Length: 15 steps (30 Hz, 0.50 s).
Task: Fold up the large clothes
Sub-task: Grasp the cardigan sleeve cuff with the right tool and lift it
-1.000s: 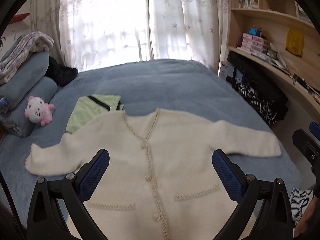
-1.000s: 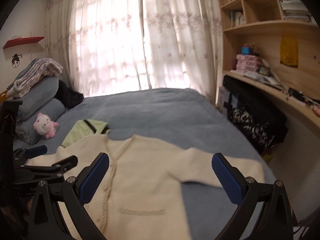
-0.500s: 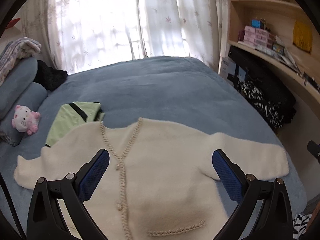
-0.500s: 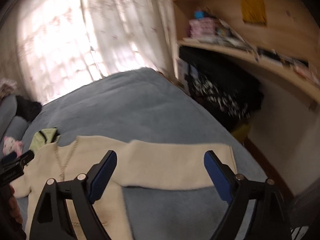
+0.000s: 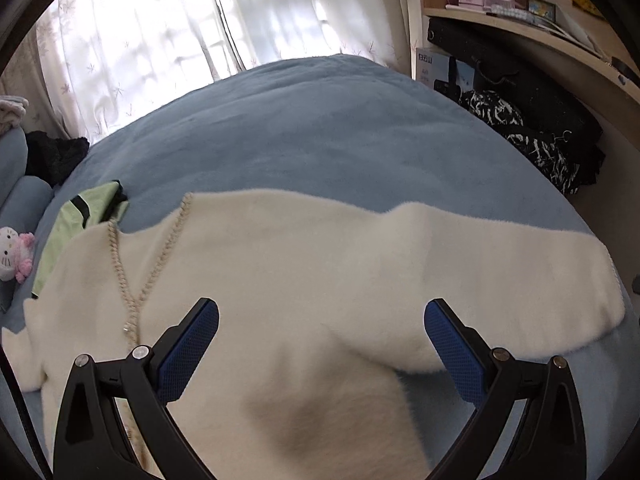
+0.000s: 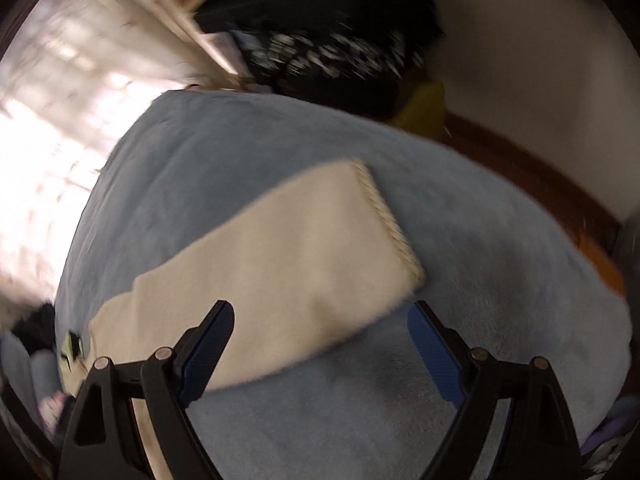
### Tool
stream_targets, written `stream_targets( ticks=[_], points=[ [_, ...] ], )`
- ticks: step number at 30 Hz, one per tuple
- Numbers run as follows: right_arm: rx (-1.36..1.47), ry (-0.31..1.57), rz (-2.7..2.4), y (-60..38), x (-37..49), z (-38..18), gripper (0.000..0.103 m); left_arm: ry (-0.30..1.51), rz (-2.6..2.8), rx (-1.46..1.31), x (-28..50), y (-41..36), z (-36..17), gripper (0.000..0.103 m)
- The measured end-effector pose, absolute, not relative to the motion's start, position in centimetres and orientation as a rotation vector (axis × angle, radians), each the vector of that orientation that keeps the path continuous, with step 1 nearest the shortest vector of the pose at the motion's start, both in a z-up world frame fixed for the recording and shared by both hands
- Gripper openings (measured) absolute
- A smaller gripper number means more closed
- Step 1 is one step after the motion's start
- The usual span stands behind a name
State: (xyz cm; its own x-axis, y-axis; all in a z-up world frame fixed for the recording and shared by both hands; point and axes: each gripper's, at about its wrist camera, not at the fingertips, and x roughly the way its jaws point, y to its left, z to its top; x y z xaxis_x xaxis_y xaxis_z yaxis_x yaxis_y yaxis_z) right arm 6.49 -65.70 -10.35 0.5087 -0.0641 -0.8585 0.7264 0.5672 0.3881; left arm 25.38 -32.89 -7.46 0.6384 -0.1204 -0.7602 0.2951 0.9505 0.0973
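A cream knit cardigan [image 5: 280,280] lies flat, front up, on the blue bed [image 5: 320,136], its sleeves spread out to both sides. My left gripper [image 5: 320,352] is open and empty, low over the cardigan's right shoulder and armpit area. The right sleeve [image 6: 288,264] with its ribbed cuff [image 6: 392,224] shows in the blurred right wrist view. My right gripper [image 6: 320,344] is open and empty, hovering just above the sleeve's lower edge near the cuff.
A folded green garment [image 5: 84,216] lies under the cardigan's left shoulder. A pink plush toy [image 5: 14,252] and blue pillows sit at the left. Black bags [image 5: 532,120] and a shelf stand beyond the bed's right edge. Curtains hang behind.
Both grippers have moved right and lower toward the cardigan's right sleeve. The right gripper has swung sharply down over the sleeve's cuff end, and its view is motion-blurred.
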Motion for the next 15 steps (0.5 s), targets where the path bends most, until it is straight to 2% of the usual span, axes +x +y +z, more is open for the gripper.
stream_targets(
  ticks=[3,5,7,11,14,15],
  points=[
    [0.917,0.941,-0.561,-66.4,6.4,-12.2,0.085,0.860,-0.236,0.214,25.8,-34.0,-9.3,0.102],
    [0.979,0.935,-0.537,-66.7,6.4,-13.5,0.077,0.875,-0.242,0.206,26.0,-34.5,-10.2,0.102],
    [1.048,0.933,-0.518,-66.9,6.8,-15.0,0.061,0.885,-0.247,0.198,26.1,-34.9,-10.9,0.102],
    [1.092,0.883,-0.556,-67.4,7.2,-16.4,0.055,0.902,-0.256,0.191,26.5,-35.3,-11.8,0.102],
    [1.059,0.871,-0.602,-67.3,7.9,-16.4,0.033,0.909,-0.263,0.196,26.6,-35.4,-11.9,0.102],
    [1.036,0.862,-0.603,-67.1,8.1,-16.0,0.019,0.912,-0.265,0.197,26.7,-35.2,-11.8,0.102]
  ],
)
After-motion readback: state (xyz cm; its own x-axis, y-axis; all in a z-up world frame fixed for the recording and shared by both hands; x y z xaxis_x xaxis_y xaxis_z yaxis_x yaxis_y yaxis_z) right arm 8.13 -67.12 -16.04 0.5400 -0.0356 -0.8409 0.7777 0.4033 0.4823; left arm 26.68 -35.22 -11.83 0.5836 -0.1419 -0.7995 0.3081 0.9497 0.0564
